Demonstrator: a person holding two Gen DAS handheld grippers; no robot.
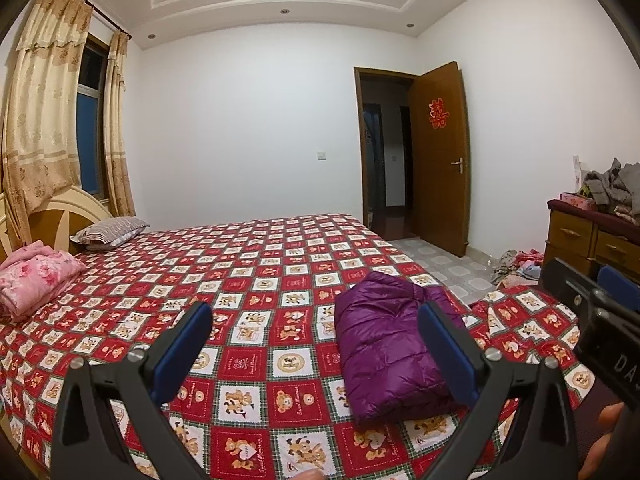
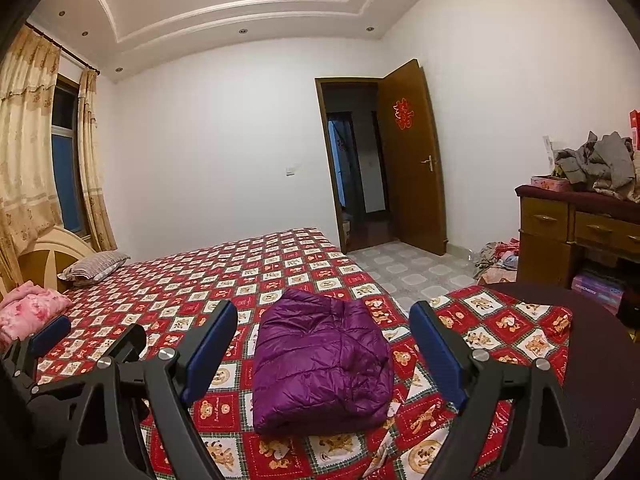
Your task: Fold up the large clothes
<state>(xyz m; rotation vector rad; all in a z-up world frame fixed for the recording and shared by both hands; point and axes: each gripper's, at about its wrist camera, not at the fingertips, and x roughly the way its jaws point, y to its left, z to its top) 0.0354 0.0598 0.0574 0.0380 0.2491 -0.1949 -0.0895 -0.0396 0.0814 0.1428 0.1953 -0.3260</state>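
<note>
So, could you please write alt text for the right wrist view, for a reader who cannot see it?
A folded purple puffer jacket lies on a bed with a red bear-patterned bedspread, seen between the open fingers of the right claw, which holds nothing. The left claw shows at the lower left; an open wooden door stands behind.

A bed [image 2: 280, 264] in red bear-print patchwork fills the lower frame — folded purple puffer jacket [image 2: 320, 360] at centre, striped pillow [image 2: 96, 264] and pink bedding [image 2: 28, 312] at left.
</note>
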